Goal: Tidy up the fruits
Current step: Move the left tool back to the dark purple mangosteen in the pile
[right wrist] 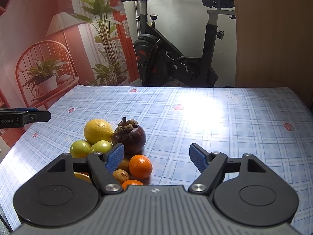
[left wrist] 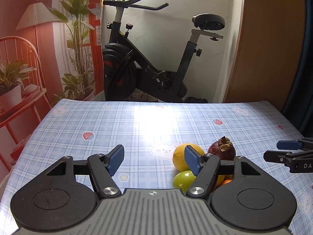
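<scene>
A pile of fruit lies on the blue checked tablecloth (right wrist: 215, 129): a yellow lemon (right wrist: 98, 130), a dark purple mangosteen (right wrist: 129, 136), two green fruits (right wrist: 80, 148), two oranges (right wrist: 140, 166) and small brown fruits (right wrist: 121, 176). In the left wrist view the lemon (left wrist: 179, 157), mangosteen (left wrist: 222, 149) and one green fruit (left wrist: 183, 179) show behind the right finger. My left gripper (left wrist: 154, 160) is open and empty, left of the pile. My right gripper (right wrist: 156, 158) is open and empty, right of the pile, with its left finger (right wrist: 115, 157) over the fruit.
An exercise bike (left wrist: 148, 58) stands beyond the table's far edge. A red backdrop with a chair and plants (right wrist: 45, 72) hangs at the left. A wooden panel (right wrist: 273, 39) stands at the right. The right gripper shows at the left wrist view's right edge (left wrist: 289, 152).
</scene>
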The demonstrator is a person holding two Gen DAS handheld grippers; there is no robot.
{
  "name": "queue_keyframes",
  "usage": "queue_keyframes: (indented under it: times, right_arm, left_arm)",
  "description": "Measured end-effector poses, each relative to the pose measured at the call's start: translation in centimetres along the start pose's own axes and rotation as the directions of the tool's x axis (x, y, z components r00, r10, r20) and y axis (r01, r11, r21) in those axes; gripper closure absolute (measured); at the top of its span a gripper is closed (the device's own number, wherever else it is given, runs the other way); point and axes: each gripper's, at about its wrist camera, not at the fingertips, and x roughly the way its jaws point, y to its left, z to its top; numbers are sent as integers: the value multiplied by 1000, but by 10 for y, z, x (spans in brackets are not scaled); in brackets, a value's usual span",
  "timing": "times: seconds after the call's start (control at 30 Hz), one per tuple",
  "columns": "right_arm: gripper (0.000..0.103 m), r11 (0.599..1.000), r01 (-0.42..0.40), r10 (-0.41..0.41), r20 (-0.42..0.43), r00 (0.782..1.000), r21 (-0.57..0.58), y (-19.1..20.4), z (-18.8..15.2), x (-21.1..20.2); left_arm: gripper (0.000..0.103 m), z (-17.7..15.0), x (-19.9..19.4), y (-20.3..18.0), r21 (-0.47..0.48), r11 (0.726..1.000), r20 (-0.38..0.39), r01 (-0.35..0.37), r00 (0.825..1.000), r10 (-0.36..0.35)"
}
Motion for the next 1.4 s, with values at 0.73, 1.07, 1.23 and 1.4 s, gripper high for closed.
queue_keyframes:
  times: [0.73, 1.07, 1.23, 1.4]
  right_arm:
    - [35, 996, -12, 9, -35, 999, -86, 17, 13, 24]
    - [39, 991, -78, 70, -71, 995, -112, 26, 18, 51]
    - [39, 990, -93, 84, -88, 993, -105, 27, 19, 63]
    - [39, 989, -116, 107, -96, 990, -94, 30, 19, 73]
  left_arm:
    - [29, 16, 7, 3, 27, 999, 11, -47, 999, 47]
    - [36, 29, 14, -4, 33, 999, 45, 23, 999, -25]
    - [41, 29, 25, -7, 38, 997, 23, 60, 998, -61]
    - [44, 27, 34, -6, 37, 995, -7, 92, 996, -92]
